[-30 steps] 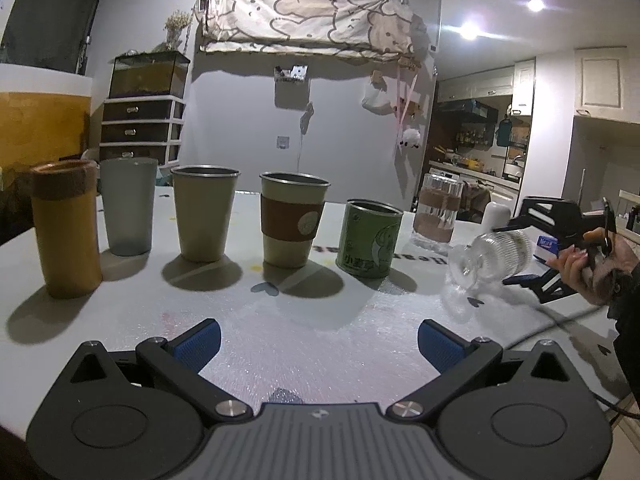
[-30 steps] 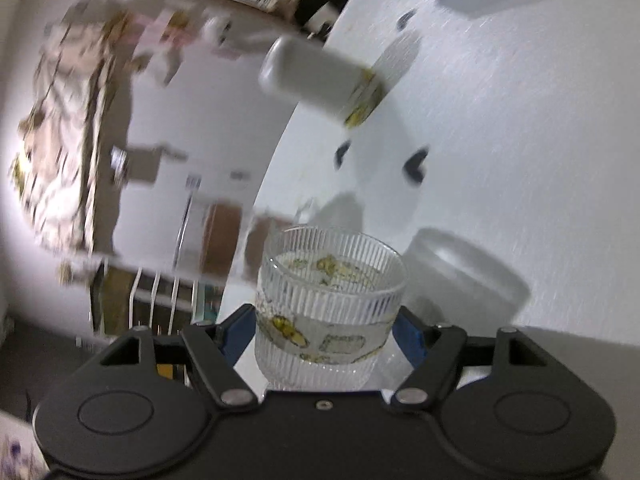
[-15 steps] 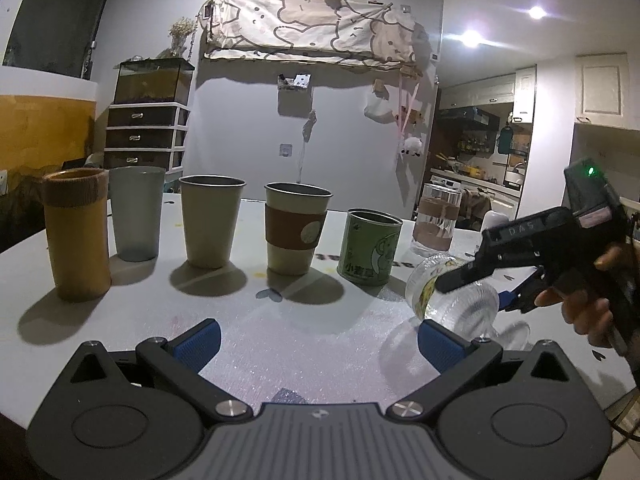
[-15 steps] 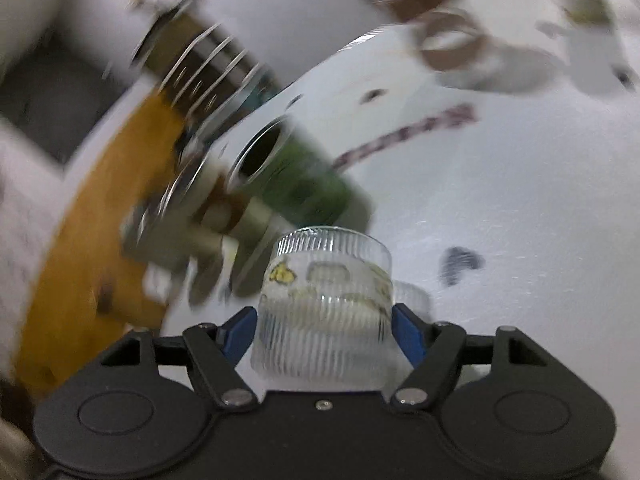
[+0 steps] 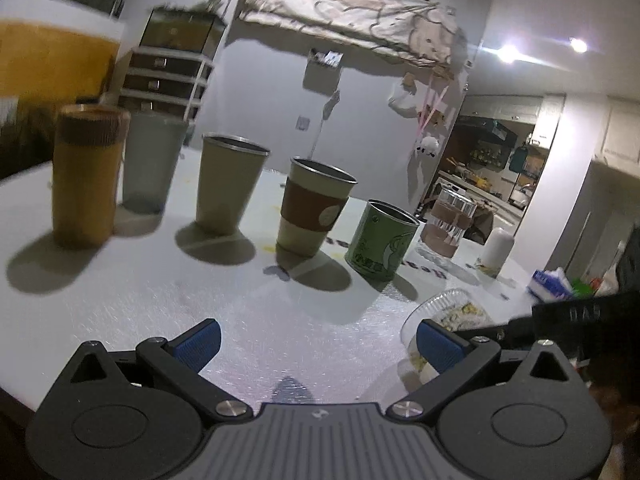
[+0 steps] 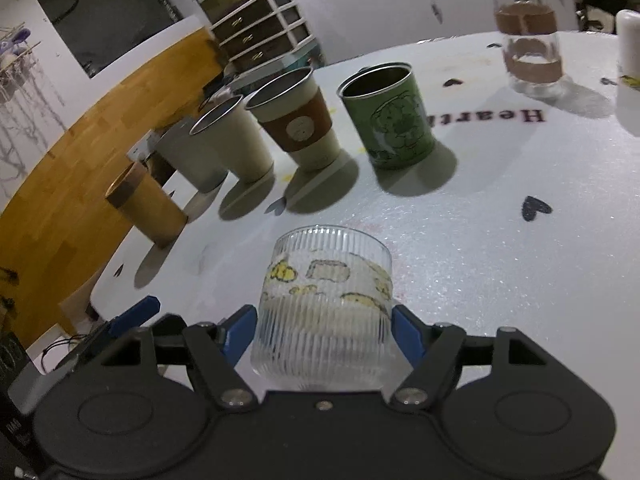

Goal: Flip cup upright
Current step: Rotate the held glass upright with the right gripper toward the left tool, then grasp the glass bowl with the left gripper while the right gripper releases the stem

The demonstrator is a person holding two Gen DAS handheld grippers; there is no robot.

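My right gripper [image 6: 322, 328] is shut on a clear ribbed glass cup [image 6: 326, 300] with yellow cartoon prints. The cup stands upright between the blue pads, at or just above the white table [image 6: 500, 264]. In the left wrist view the same cup [image 5: 444, 312] shows at lower right, partly hidden behind my left gripper's right finger. My left gripper [image 5: 318, 346] is open and empty, low over the table's near edge.
A row of upright cups stands behind: a yellow-brown tumbler [image 6: 146, 204], a grey cup [image 6: 188, 160], a beige steel cup [image 6: 236, 140], a brown-sleeved cup [image 6: 298, 120], a green mug [image 6: 390, 112] and a glass with brown bands [image 6: 528, 36]. A white bottle [image 6: 628, 60] stands at far right.
My right gripper has turned the glass cup from lying sideways to upright and brought it down toward the table, nearer to my left gripper. The left gripper has tilted slightly.
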